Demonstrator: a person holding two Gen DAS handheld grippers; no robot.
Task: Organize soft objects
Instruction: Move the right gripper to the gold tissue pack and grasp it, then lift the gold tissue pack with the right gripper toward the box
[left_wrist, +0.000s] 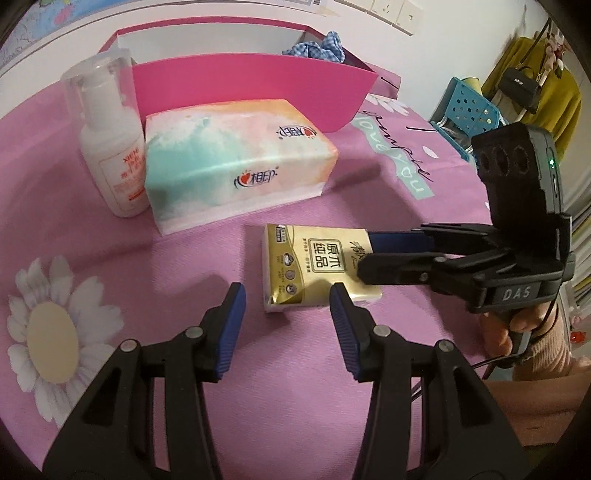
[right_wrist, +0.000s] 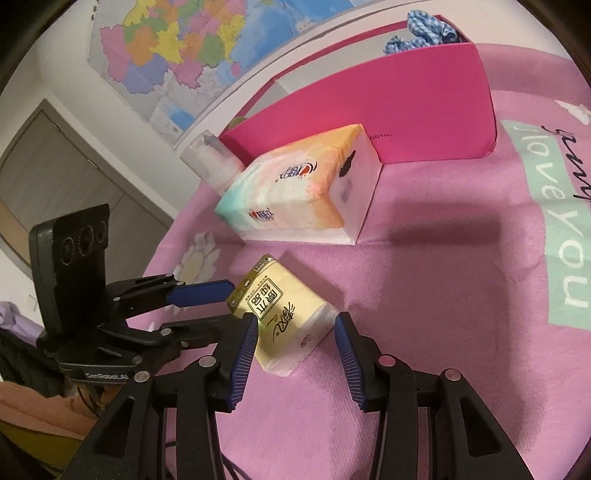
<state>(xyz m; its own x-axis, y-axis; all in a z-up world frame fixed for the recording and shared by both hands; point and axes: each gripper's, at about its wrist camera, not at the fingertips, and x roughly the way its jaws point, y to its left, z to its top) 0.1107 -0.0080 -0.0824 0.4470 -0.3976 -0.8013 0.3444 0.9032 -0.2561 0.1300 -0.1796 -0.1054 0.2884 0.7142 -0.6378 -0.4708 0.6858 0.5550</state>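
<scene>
A small yellow tissue pack (left_wrist: 314, 267) (right_wrist: 286, 325) lies flat on the pink cloth. My right gripper (right_wrist: 293, 326) (left_wrist: 364, 254) is open, its fingers on either side of the pack's near end. My left gripper (left_wrist: 286, 295) (right_wrist: 236, 301) is open and empty, its tips at the pack's other end. A large pastel tissue pack (left_wrist: 236, 162) (right_wrist: 299, 192) lies behind it. A pink box (left_wrist: 258, 85) (right_wrist: 388, 118) stands at the back with blue checked cloth (left_wrist: 321, 48) (right_wrist: 421, 29) in it.
A white pump bottle (left_wrist: 110, 136) (right_wrist: 214, 162) stands left of the large pack. The pink cloth (left_wrist: 221, 369) has a daisy print and lettering. A blue basket (left_wrist: 469, 107) and hanging clothes are off the table to the right. A map hangs on the wall (right_wrist: 184, 48).
</scene>
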